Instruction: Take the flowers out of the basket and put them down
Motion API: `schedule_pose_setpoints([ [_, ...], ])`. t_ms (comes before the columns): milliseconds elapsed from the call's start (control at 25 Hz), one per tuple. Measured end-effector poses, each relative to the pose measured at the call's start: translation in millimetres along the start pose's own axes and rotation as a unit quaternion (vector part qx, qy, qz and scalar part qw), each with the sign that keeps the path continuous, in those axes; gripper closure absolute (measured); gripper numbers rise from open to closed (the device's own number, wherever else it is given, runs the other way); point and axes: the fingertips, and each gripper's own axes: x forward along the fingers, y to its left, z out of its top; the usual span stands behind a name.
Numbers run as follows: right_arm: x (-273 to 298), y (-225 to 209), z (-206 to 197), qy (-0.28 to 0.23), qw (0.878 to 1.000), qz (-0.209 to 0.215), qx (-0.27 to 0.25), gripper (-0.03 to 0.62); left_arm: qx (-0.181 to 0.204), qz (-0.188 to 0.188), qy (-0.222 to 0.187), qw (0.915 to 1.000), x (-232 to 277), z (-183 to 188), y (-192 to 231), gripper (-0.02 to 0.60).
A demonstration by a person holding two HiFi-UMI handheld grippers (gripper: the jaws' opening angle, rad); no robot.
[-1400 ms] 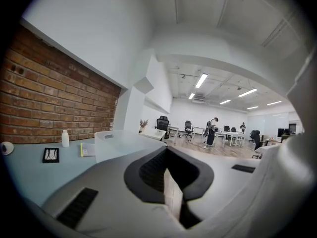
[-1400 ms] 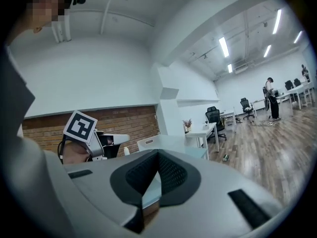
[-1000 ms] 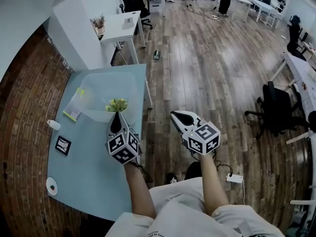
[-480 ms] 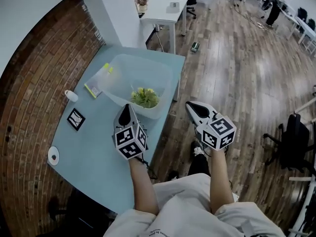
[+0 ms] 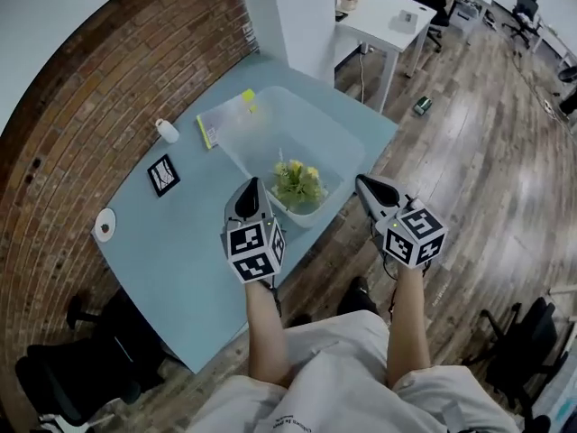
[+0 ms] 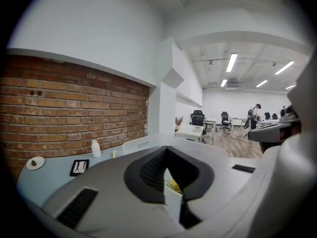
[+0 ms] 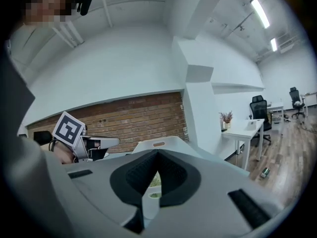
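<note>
A translucent white basket (image 5: 270, 120) stands on the light blue table (image 5: 171, 260), its near end at the table's edge. A bunch of yellow-green flowers (image 5: 299, 183) sits in that near end. My left gripper (image 5: 251, 186) is shut and empty, with its tip just left of the flowers by the basket's near wall. Off the table edge, my right gripper (image 5: 362, 183) is shut and empty, just right of the basket. In the left gripper view the flowers (image 6: 172, 185) show past the closed jaws. The right gripper view shows the basket rim (image 7: 158, 144) and the left gripper (image 7: 99, 143).
A booklet with a yellow marker (image 5: 221, 120) lies beside the basket. A small white bottle (image 5: 167, 131), a black framed card (image 5: 163, 175) and a white disc (image 5: 105, 227) sit near the brick wall. A white desk (image 5: 388, 16) stands beyond the table, and a black office chair (image 5: 72, 377) at its near left.
The head view has swung left, so the table and basket now sit nearer the middle. Both grippers stay shut, flanking the basket's near end.
</note>
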Motion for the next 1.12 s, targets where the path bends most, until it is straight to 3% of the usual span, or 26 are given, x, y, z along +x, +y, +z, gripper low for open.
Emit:
schedule_pose_setpoints([
  [160, 19.4, -8.9, 9.2, 0.008, 0.999, 0.047, 0.003, 0.599, -0.002, 0.039, 0.005, 0.9992, 1.2, 7.4, 2.3, 0.563],
  [280, 31.1, -13.0, 13.1, 0.018, 0.996, 0.082, -0.004, 0.599, 0.018, 0.067, 0.018, 0.9974, 2.8, 9.1, -0.4, 0.563],
  [600, 54.0, -29.4, 16.4, 0.039, 0.986, 0.161, -0.019, 0.599, 0.032, 0.11, 0.036, 0.9927, 9.7, 5.9, -20.4, 0.563],
  [960, 69.5, -28.7, 11.4, 0.047, 0.968, 0.239, -0.062, 0.599, -0.005, 0.167, 0.023, 0.9856, -5.5, -5.3, -18.0, 0.563],
  [1120, 76.1, -18.3, 5.7, 0.056, 0.959, 0.273, -0.057, 0.599, 0.007, 0.201, 0.037, 0.9789, -19.6, -7.0, -2.6, 0.563],
])
